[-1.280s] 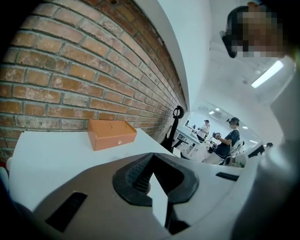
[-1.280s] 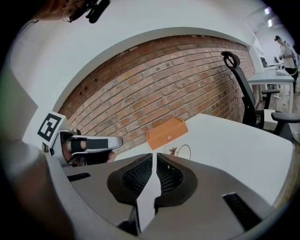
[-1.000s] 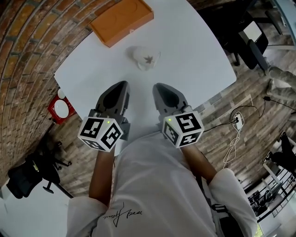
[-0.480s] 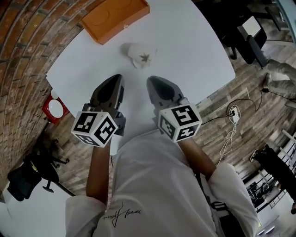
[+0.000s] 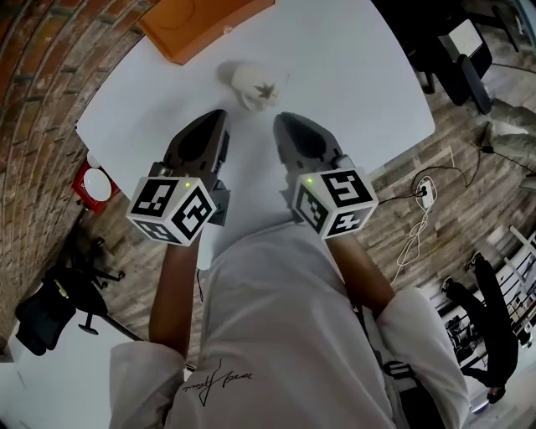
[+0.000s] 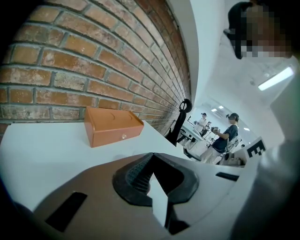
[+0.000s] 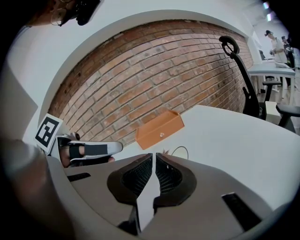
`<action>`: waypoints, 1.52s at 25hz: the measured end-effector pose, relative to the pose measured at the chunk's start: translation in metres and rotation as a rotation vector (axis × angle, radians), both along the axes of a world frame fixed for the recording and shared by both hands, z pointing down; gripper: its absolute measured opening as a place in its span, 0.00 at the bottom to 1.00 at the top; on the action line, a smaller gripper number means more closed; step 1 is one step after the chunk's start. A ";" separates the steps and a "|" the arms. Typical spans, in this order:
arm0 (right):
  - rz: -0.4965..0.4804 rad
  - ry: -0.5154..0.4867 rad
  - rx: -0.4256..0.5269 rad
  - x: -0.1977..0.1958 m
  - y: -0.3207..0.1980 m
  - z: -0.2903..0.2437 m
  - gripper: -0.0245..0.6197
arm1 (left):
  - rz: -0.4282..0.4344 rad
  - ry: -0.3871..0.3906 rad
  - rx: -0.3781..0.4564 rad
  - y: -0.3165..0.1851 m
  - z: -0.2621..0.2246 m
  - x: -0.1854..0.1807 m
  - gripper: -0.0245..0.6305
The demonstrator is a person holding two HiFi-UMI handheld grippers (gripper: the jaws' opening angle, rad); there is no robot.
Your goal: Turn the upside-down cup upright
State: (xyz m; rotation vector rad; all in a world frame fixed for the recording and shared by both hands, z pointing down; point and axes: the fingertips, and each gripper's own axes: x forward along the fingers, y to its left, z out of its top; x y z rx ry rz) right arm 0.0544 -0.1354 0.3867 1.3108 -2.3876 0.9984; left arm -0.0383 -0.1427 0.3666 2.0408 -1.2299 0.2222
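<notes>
A white cup point(image 5: 254, 86) with a dark leaf print sits on the white table point(image 5: 352, 75), just ahead of both grippers. My left gripper point(image 5: 216, 117) points at it from the near left, and my right gripper point(image 5: 283, 120) from the near right. Both are shut with nothing between the jaws, and neither touches the cup. In the right gripper view only the cup's point(image 7: 179, 152) thin curved edge shows above the shut right gripper point(image 7: 153, 155), and the left gripper's grey body lies at the left. The left gripper point(image 6: 151, 156) view does not show the cup.
An orange box point(image 5: 201, 23) lies on the table beyond the cup, near the brick wall point(image 5: 33, 75); it also shows as the orange box point(image 6: 112, 125) and orange box point(image 7: 159, 129). The table's near edge is under the grippers. A red item point(image 5: 90, 183) and a black chair point(image 5: 50, 310) are on the floor at left.
Both grippers have moved a little forward over the table and stand closer to the cup. Both stay shut and the cup has not moved.
</notes>
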 end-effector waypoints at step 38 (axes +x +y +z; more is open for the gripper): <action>0.049 -0.071 -0.126 -0.004 -0.029 0.047 0.07 | 0.030 -0.055 -0.086 -0.053 0.058 -0.008 0.05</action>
